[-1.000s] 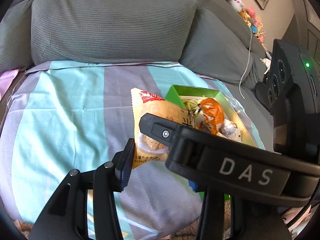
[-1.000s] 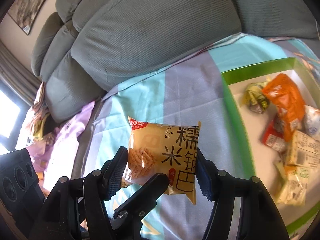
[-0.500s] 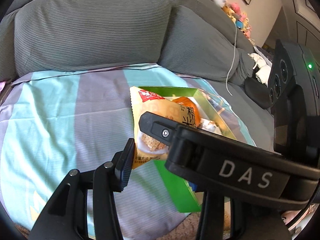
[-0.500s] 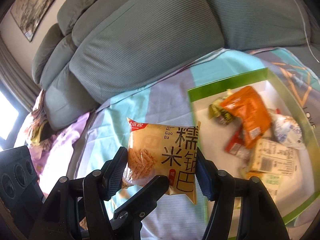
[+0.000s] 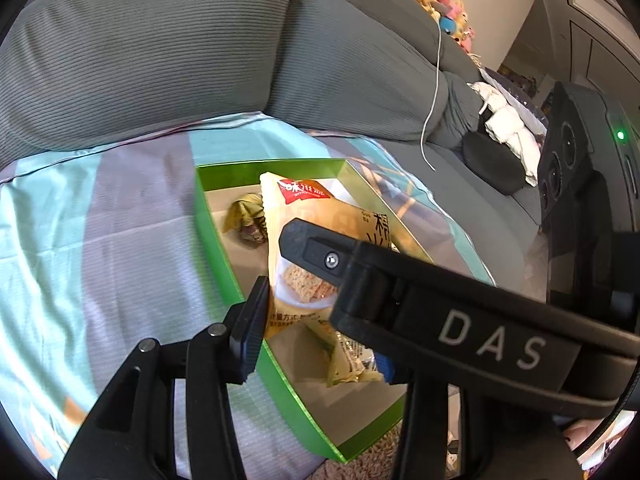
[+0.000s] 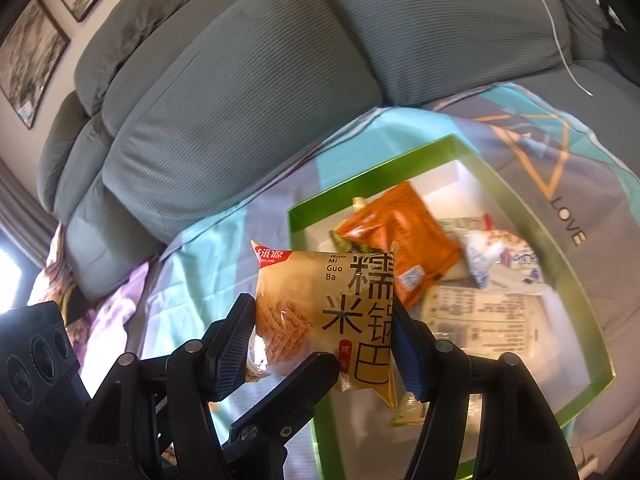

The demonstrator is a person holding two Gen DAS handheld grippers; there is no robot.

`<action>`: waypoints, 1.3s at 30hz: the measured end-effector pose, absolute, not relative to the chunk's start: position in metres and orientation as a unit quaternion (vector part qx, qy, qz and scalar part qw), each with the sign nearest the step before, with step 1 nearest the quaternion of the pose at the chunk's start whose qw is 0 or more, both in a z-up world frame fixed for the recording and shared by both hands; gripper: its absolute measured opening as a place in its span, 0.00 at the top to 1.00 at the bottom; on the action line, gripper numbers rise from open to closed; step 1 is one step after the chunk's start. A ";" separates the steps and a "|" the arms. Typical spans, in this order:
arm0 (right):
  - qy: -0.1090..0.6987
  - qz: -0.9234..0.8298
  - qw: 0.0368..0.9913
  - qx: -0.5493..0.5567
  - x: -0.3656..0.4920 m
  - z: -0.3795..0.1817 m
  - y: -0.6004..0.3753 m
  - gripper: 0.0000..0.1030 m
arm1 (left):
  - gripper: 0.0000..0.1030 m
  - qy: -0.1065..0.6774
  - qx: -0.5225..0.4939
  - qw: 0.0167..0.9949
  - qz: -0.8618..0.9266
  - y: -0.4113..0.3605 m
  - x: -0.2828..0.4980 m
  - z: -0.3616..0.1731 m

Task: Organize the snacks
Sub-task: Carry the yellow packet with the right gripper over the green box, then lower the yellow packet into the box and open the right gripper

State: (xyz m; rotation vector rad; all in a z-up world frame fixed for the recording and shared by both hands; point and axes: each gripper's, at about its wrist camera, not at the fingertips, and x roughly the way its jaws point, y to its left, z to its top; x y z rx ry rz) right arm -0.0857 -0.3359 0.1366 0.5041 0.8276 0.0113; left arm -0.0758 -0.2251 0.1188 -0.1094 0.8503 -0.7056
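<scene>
- Both grippers share one rice-cracker packet [image 6: 320, 312], carried in the air over the near-left corner of the green box [image 6: 592, 292].
- Right gripper [image 6: 324, 344]: jaws clenched on the packet's two side edges, pads pressing the film inward; it bows a little between them.
- Left gripper [image 5: 316, 320]: jaws closed down on the packet's lower end. One pad sits against the bag edge; the other is hidden behind the right gripper's body, so contact there is my read, not seen.
- Handling: light, puffy foil pillow pack, glossy so probably slippery. Contents look like brittle cracker squares, so I'd keep the squeeze low.
- Best hold: the crimped seams or side edges, not the belly.
- Box already holds an orange pouch [image 6: 404, 240], a white wrapper [image 6: 500, 264] and a label-side-up pack [image 6: 480, 316]. Bare floor shows at the near end.
- Box sits on a striped cloth [image 5: 100, 248] over the grey sofa [image 5: 160, 52].
</scene>
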 end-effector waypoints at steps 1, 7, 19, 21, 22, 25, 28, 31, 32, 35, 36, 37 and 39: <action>0.398 0.002 0.885 0.243 -0.086 0.136 -0.338 0.35 | 0.57 0.406 -0.052 0.848 -0.338 -0.227 -0.075 0.118; 0.396 -0.021 0.885 0.243 -0.090 0.134 -0.352 0.35 | 0.57 0.409 -0.056 0.838 -0.357 -0.238 -0.075 0.115; 0.414 -0.051 0.873 0.252 -0.088 0.122 -0.370 0.35 | 0.57 0.446 -0.061 0.812 -0.371 -0.254 -0.068 0.102; 0.418 -0.054 0.871 0.254 -0.087 0.120 -0.372 0.35 | 0.56 0.452 -0.061 0.809 -0.371 -0.255 -0.067 0.099; 0.421 -0.056 0.869 0.254 -0.087 0.118 -0.373 0.35 | 0.56 0.454 -0.063 0.808 -0.371 -0.255 -0.067 0.098; 0.431 -0.058 0.864 0.254 -0.084 0.113 -0.374 0.35 | 0.56 0.463 -0.065 0.803 -0.368 -0.255 -0.065 0.094; 0.439 -0.062 0.860 0.254 -0.080 0.109 -0.374 0.35 | 0.55 0.476 -0.068 0.797 -0.366 -0.256 -0.062 0.090; 0.446 -0.066 0.856 0.251 -0.078 0.105 -0.374 0.35 | 0.54 0.481 -0.068 0.795 -0.362 -0.256 -0.061 0.088; 0.447 -0.066 0.856 0.251 -0.077 0.104 -0.374 0.35 | 0.54 0.481 -0.066 0.796 -0.362 -0.256 -0.061 0.088; 0.447 -0.066 0.856 0.252 -0.077 0.104 -0.374 0.35 | 0.54 0.482 -0.064 0.796 -0.361 -0.255 -0.060 0.088; 0.448 -0.066 0.856 0.251 -0.076 0.104 -0.374 0.35 | 0.54 0.483 -0.062 0.796 -0.360 -0.255 -0.061 0.089; 0.448 -0.067 0.855 0.252 -0.076 0.104 -0.375 0.35 | 0.54 0.483 -0.062 0.796 -0.359 -0.256 -0.060 0.088; 0.449 -0.067 0.854 0.253 -0.076 0.103 -0.376 0.35 | 0.53 0.484 -0.060 0.797 -0.358 -0.255 -0.061 0.089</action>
